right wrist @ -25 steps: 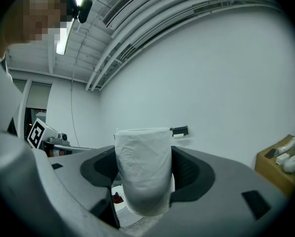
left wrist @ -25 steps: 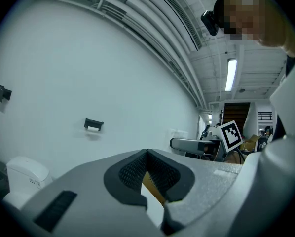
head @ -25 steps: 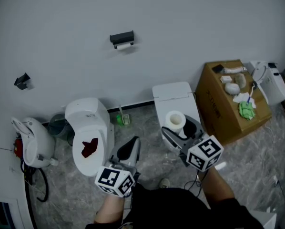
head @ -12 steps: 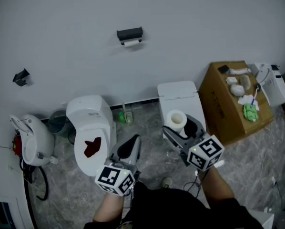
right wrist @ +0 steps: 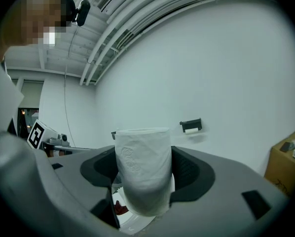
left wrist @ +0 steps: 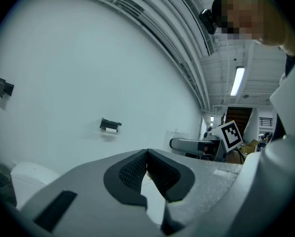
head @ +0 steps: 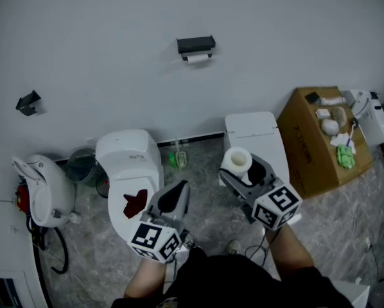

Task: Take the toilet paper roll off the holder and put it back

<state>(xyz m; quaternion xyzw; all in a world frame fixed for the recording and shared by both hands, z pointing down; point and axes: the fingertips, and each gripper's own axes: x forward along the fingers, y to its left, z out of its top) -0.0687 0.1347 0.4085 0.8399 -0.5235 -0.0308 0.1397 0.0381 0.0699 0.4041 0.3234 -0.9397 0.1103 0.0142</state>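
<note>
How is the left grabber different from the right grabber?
The left gripper has its jaws pressed together, while the right gripper has its jaws spread wide. The left gripper holds nothing; the right gripper clamps a white toilet paper roll, which stands upright between its jaws. Both are grey, and each carries a black-and-white marker cube.

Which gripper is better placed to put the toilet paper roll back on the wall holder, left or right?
Right. The right gripper grips the toilet paper roll, with the wall holder ahead of it. The left gripper is shut and empty.
</note>
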